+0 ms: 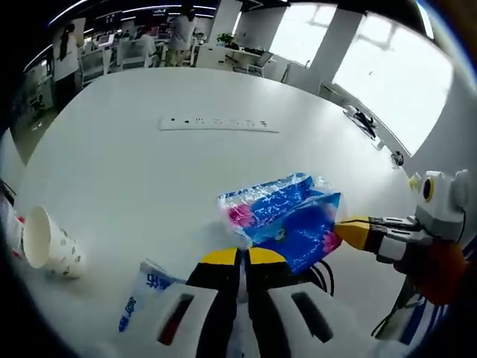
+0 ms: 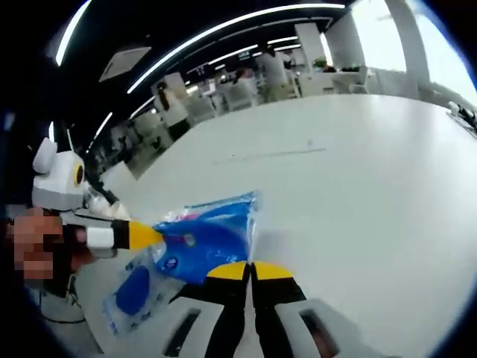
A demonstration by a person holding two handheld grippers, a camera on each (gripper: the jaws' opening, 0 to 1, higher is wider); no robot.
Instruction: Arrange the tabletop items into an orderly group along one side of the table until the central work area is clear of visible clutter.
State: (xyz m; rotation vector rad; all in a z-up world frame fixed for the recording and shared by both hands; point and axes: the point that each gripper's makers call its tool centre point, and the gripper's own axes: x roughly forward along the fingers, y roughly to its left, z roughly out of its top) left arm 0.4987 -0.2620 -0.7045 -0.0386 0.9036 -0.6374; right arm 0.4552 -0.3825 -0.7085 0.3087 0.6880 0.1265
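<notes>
- Just ahead of the left gripper [image 1: 241, 257], whose yellow-tipped jaws are pressed together, lies a crinkly blue and pink plastic packet [image 1: 287, 216]; whether the jaws nip its near edge is hard to make out.
- From the right side, the right gripper [image 1: 349, 231] touches the packet's far end; its jaws look pressed together.
- Seen from the right gripper [image 2: 250, 270], the packet [image 2: 205, 239] stretches leftward, its long axis crosswise.
- Left of the left gripper, a white paper cup [image 1: 48, 245] lies tipped over on the white table [image 1: 149, 171], mouth pointing left.
- Nearer, a small blue-printed sachet [image 1: 145, 294] is partly hidden by the jaws.
</notes>
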